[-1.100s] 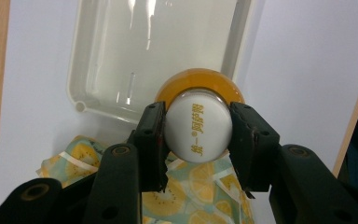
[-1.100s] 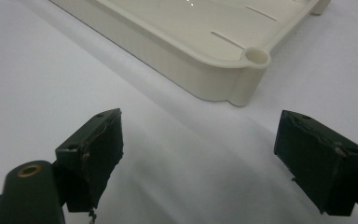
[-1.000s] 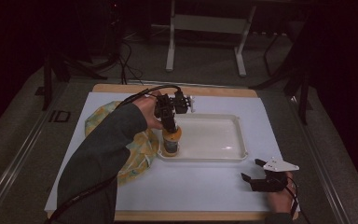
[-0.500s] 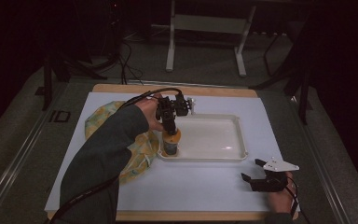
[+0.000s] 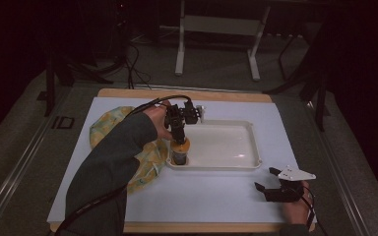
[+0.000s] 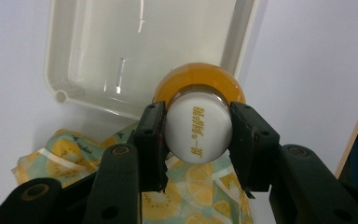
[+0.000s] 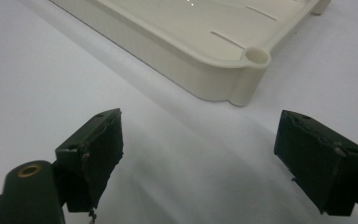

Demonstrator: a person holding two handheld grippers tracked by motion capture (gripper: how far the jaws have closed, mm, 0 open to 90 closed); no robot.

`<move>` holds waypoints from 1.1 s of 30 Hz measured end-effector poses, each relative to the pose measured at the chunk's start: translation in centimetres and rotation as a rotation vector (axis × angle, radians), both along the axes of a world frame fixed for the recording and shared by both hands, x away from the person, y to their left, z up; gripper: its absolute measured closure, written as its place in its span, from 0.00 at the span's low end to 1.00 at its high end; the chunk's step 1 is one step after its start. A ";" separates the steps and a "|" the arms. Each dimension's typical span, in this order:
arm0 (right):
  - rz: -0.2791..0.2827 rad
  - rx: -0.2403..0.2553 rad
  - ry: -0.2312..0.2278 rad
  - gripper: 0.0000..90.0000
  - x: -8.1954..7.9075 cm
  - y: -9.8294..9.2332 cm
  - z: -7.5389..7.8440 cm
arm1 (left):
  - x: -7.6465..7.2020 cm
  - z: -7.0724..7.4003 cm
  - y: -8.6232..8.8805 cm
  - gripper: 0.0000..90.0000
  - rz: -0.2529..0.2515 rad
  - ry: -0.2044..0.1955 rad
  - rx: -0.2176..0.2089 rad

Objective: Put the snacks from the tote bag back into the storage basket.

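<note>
From the high view: reaching forward across the table [image 5: 216, 196] with a sleeved left forearm, hand wrapping the left gripper [image 5: 178, 133] and pointing it straight down over the near left corner of the cream tray [image 5: 246, 160]; clamping the top of a small bottle [image 5: 179, 151] standing upright inside that corner, just beside a fruit-printed cloth [image 5: 145, 164] spreading out to the tray's left; resting the right hand low at the near right of the table, holding the right gripper [image 5: 266, 181] level, jaws spreading wide, well apart from the tray and pointing toward it. From the left gripper view: looking down along the left gripper [image 6: 196, 140], pressing both black pads against the sides of the bottle's white cap [image 6: 197, 130], an orange body bulging out beneath the cap, the tray [image 6: 74, 56] lying beyond and the cloth [image 6: 200, 186] below. From the right gripper view: holding the right gripper [image 7: 200, 149] wide open, gripping nothing, pads hovering over bare white table [image 7: 51, 70], a corner of the tray [image 7: 214, 74] lying just ahead between them.
</note>
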State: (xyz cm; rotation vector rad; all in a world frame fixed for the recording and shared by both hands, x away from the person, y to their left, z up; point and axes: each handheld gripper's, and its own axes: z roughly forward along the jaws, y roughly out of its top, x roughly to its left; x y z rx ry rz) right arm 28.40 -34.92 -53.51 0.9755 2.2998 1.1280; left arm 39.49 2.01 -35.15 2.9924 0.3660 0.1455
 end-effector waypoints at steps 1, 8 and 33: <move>0.000 0.000 0.000 0.17 0.0 0.0 0.0 | 0.0 0.0 0.0 0.66 0.001 -0.001 0.000; -0.001 -0.001 -0.002 0.17 0.0 0.0 0.0 | 0.0 -0.2 0.1 0.65 -0.002 0.019 -0.018; 0.000 -0.004 -0.003 0.17 0.0 0.1 0.0 | -0.1 -0.3 1.2 0.46 0.018 0.011 -0.098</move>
